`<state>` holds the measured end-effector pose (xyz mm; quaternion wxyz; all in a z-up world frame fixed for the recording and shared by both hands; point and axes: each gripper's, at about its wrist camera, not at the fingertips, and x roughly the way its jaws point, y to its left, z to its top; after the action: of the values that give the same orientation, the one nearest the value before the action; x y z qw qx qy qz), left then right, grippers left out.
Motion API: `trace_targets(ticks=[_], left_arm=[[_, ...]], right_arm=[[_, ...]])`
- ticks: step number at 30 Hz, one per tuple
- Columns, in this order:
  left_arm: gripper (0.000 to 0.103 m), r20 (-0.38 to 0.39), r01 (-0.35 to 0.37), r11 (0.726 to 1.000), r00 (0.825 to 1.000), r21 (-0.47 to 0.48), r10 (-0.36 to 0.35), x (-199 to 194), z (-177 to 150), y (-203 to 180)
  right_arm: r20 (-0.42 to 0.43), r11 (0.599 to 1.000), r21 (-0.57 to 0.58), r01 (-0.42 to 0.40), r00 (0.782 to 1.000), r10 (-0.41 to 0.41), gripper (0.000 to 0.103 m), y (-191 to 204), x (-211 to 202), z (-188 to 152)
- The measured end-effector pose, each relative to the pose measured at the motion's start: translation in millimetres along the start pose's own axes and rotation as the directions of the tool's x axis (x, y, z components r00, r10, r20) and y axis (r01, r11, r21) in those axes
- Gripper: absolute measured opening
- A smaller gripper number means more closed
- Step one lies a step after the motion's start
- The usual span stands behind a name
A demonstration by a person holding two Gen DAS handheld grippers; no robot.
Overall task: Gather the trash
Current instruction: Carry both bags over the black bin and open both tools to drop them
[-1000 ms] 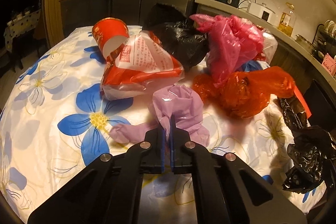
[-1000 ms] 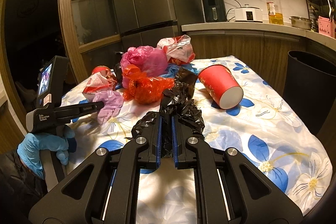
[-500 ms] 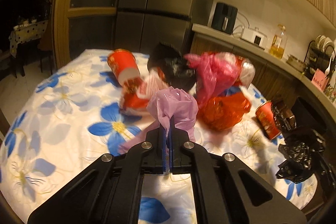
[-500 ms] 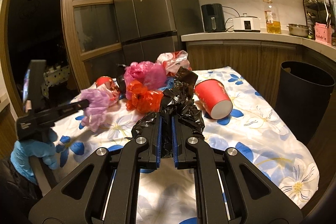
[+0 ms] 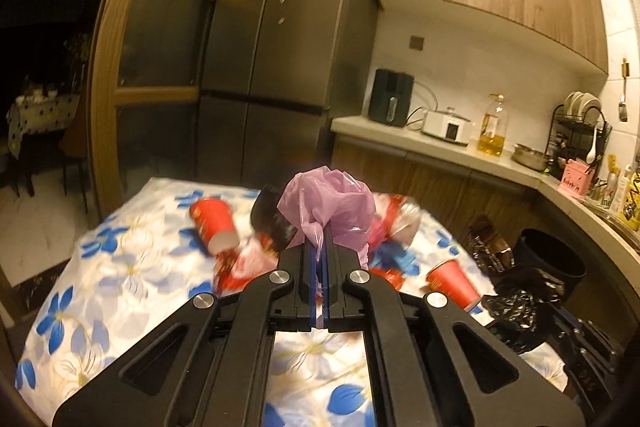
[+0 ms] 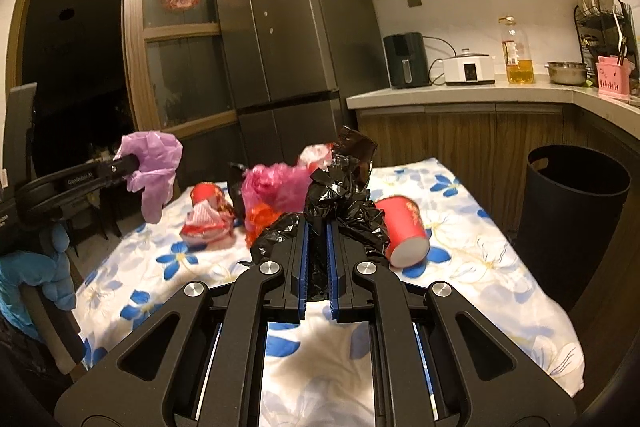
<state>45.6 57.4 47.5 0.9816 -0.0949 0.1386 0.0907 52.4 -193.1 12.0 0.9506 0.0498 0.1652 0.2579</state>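
My left gripper (image 5: 319, 247) is shut on a crumpled purple plastic bag (image 5: 328, 205) and holds it well above the table; the bag also shows hanging at the left of the right wrist view (image 6: 154, 167). My right gripper (image 6: 317, 231) is shut on a crumpled black plastic bag (image 6: 340, 203), lifted over the table. On the floral tablecloth (image 6: 472, 267) lie a pile of pink, red and black bags (image 6: 272, 187) and two red paper cups (image 6: 402, 229) (image 5: 212, 223). A black trash bin (image 6: 576, 215) stands right of the table.
A dark fridge (image 6: 296, 39) stands behind the table. A kitchen counter (image 6: 460, 93) at the back right holds an air fryer, a cooker, an oil bottle and a dish rack. A wooden glass door (image 6: 176, 51) is at the left.
My left gripper has lifted the purple bag up off the table, high above the pile. My right gripper has risen too, with the black bag still in it.
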Motion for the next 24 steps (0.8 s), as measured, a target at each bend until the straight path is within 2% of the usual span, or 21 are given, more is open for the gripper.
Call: trace_targets(ticks=[8,13,19,24], left_arm=[[0.001,0.021,0.098,0.994,0.995,0.053,-0.099,12.9,23.7,-48.0],[0.001,0.016,0.184,0.978,0.982,0.097,-0.187,29.1,33.0,-93.7],[0.001,-0.006,0.284,0.948,0.958,0.144,-0.286,53.0,36.8,-153.6],[0.001,-0.024,0.367,0.914,0.929,0.172,-0.368,69.0,38.5,-210.0]], right_arm=[[0.068,0.999,-0.018,0.036,0.997,-0.035,0.007,-20.0,-12.3,27.4],[0.118,0.994,0.0,0.11,0.987,-0.109,0.007,-52.0,-18.4,48.9],[0.165,0.976,0.051,0.211,0.962,-0.216,0.007,-99.0,-22.4,67.6],[0.198,0.948,0.093,0.303,0.928,-0.316,0.007,-144.3,-24.6,79.8]])
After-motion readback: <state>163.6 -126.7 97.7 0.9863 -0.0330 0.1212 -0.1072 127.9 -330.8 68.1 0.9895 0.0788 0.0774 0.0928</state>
